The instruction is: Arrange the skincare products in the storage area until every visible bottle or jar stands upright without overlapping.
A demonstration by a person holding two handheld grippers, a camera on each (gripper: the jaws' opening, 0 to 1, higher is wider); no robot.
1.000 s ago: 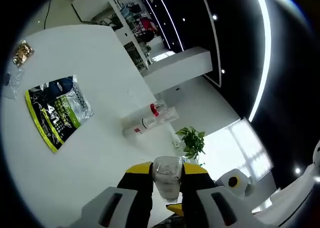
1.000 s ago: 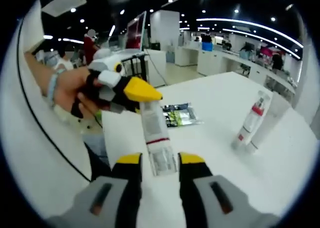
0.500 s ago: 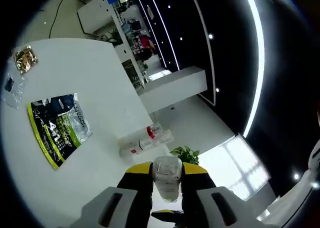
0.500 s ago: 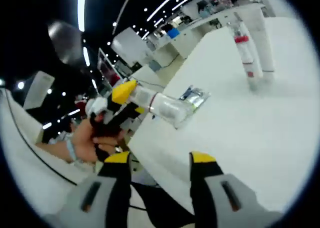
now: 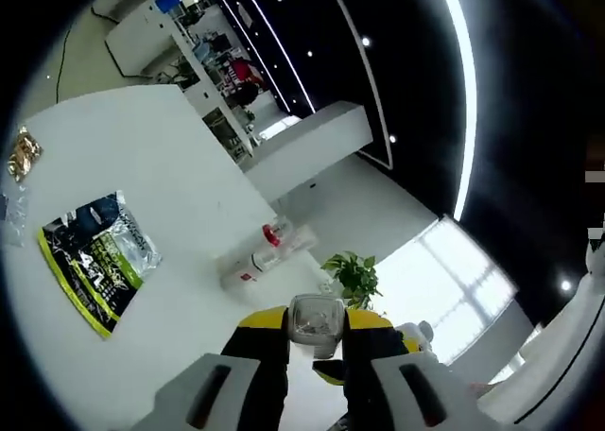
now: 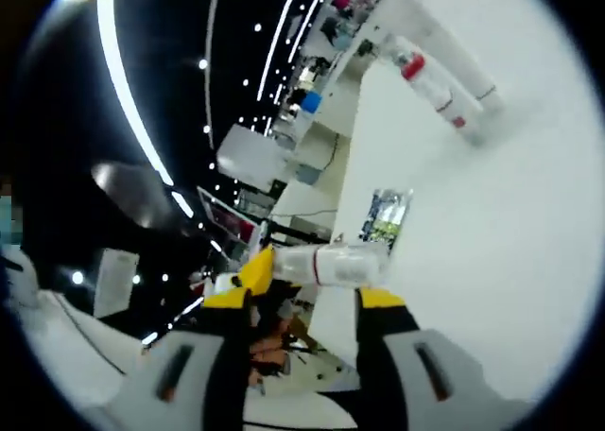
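White table (image 5: 180, 289), two upright bottles (image 5: 269, 251); left gripper (image 5: 316, 325) clamped on clear-capped tube (image 5: 315, 322), right gripper (image 6: 307, 301) apart.

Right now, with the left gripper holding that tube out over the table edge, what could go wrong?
1. The clear-capped white tube is held horizontally near its end by the left gripper, apparently beyond the white table edge; a slip could send it to the floor.
2. The two standing bottles, the red-capped white bottle and the plain white tube, stand close together; setting the tube beside them could topple them.
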